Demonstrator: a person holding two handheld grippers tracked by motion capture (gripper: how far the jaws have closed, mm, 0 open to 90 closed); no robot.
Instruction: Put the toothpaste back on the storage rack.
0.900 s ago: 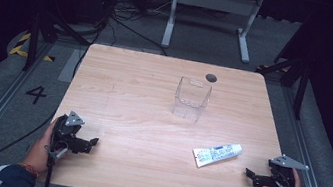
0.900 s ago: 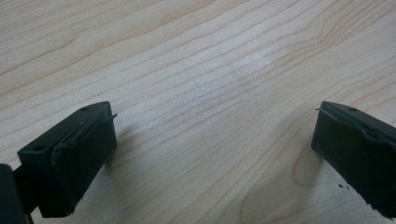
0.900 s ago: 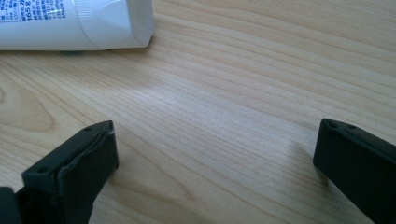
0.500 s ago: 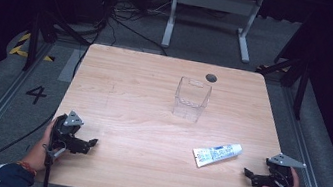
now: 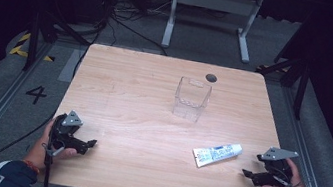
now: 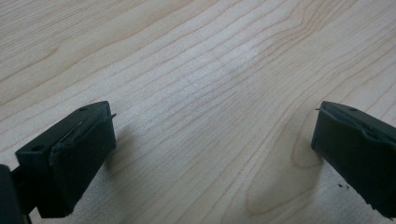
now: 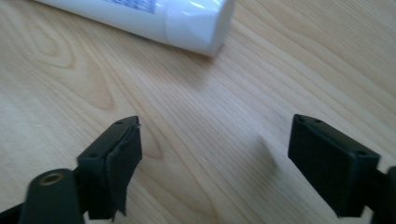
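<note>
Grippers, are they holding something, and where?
Nothing is held. The left gripper and right gripper are both open over bare table. The toothpaste tube lies untouched ahead of the right one.

- A white plastic squeeze tube with blue print (image 5: 216,154) lies flat on its side on the pale wooden table (image 5: 133,98), near the front right edge.
- In the high view it lies at a slant, its flat crimped end toward the front left and its round cap end toward the right.
- In the right gripper view, the tube's smooth white cap end (image 7: 196,23) rests on the wood ahead.
</note>
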